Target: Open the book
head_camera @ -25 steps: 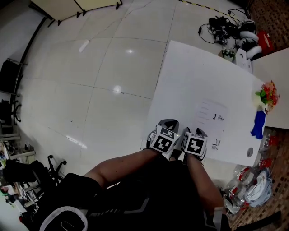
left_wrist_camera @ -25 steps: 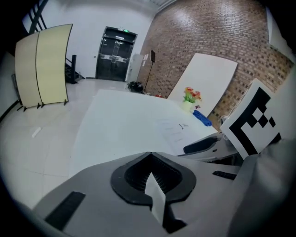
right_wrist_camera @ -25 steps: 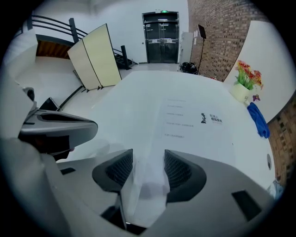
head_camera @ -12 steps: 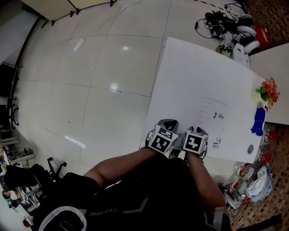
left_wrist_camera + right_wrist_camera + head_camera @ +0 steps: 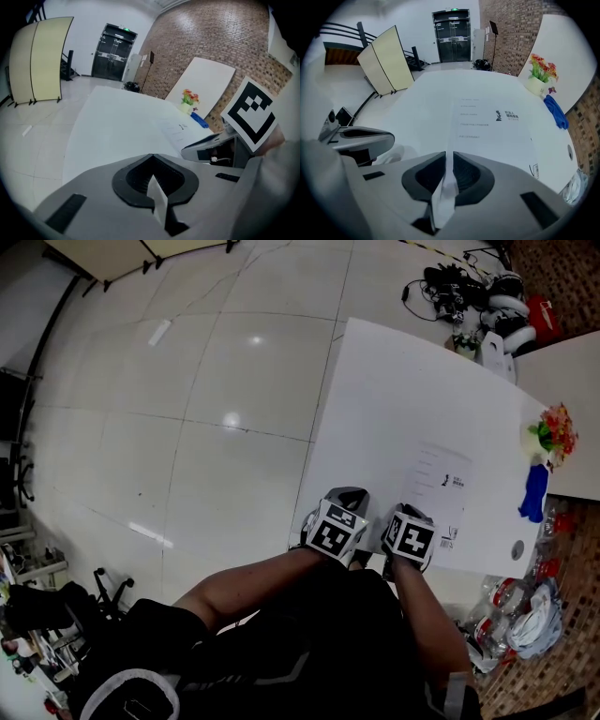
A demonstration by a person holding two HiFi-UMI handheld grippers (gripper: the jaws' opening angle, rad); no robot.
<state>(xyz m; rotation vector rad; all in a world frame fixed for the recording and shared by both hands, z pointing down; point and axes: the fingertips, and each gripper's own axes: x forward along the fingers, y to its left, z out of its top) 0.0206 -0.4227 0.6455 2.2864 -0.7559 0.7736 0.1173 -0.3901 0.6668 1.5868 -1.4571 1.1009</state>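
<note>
Head view: the book (image 5: 439, 495) lies flat and closed on the white table (image 5: 394, 390), at about 3 o'clock from the picture's centre. The potted flowers (image 5: 555, 432) and a blue cloth (image 5: 532, 493) sit beyond it at the table's far side. Both tools are side by side at the near edge, around 5 o'clock. The left gripper (image 5: 342, 512) is just off the book's near corner, and the right gripper (image 5: 411, 526) is over the book's near edge, probably the easiest place to catch the cover. Against the earlier frames, the hands have kept their place and the book has not shifted. Only the right marker cube looks slightly turned.

Left gripper view: the left gripper (image 5: 154, 183) has its jaws pressed together. A pale sliver shows at the seam and I cannot say what it is. The book (image 5: 180, 131) lies ahead at 1 o'clock, untouched by this tool, which seems only to wait.

Right gripper view: the right gripper (image 5: 446, 176) has just been closing its jaws. They now pinch a thin white sheet that looks like the near edge of the cover. The rest of the book (image 5: 492, 124) stretches away toward 12 o'clock, so the grip seems ready for lifting.
</note>
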